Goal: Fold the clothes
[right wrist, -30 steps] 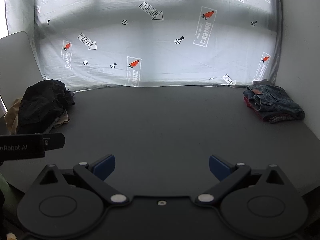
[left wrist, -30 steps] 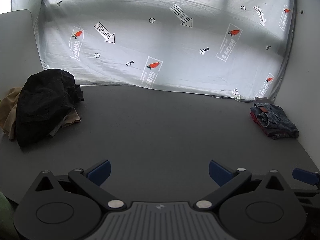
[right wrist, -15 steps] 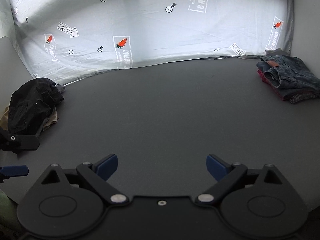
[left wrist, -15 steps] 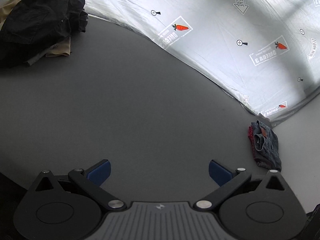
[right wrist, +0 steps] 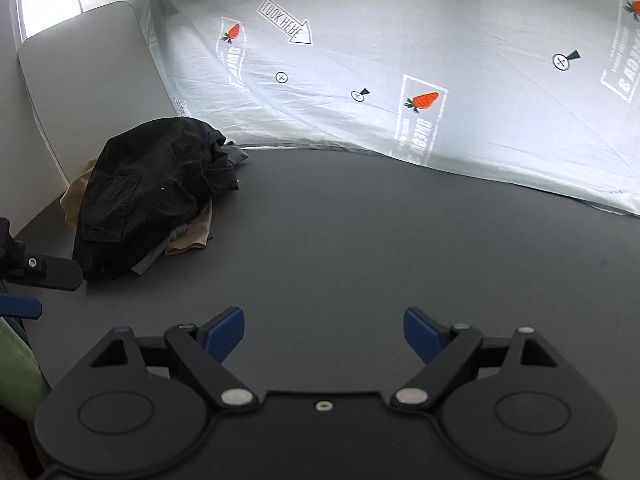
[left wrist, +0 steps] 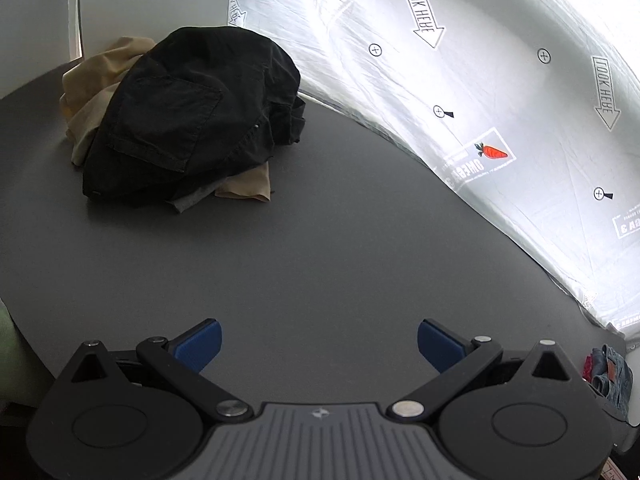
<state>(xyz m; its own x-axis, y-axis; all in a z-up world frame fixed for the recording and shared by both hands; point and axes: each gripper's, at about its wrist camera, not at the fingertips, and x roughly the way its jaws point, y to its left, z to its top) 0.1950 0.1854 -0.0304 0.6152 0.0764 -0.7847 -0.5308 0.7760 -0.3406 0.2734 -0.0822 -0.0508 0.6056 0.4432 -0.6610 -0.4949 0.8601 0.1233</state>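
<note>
Hovering over bare surface (left wrist: 320,248): left gripper (left wrist: 318,340) released, blue pads spread, nothing between them. Same for right gripper (right wrist: 324,330): released, empty, above dark surface. Unfolded pile (left wrist: 188,116) at 11 o'clock from left gripper, well apart; black garment (right wrist: 148,196) on top, tan cloth (left wrist: 100,80) and a grey scrap beneath; from right gripper, at 10 o'clock. Folded denim stack (left wrist: 612,372) at 3 o'clock, at surface edge, cut off by left gripper body. Printed sheet (right wrist: 440,80) hung behind. Judged progress: some items already folded and stacked; crumpled pile left, no garment yet picked up.
</note>
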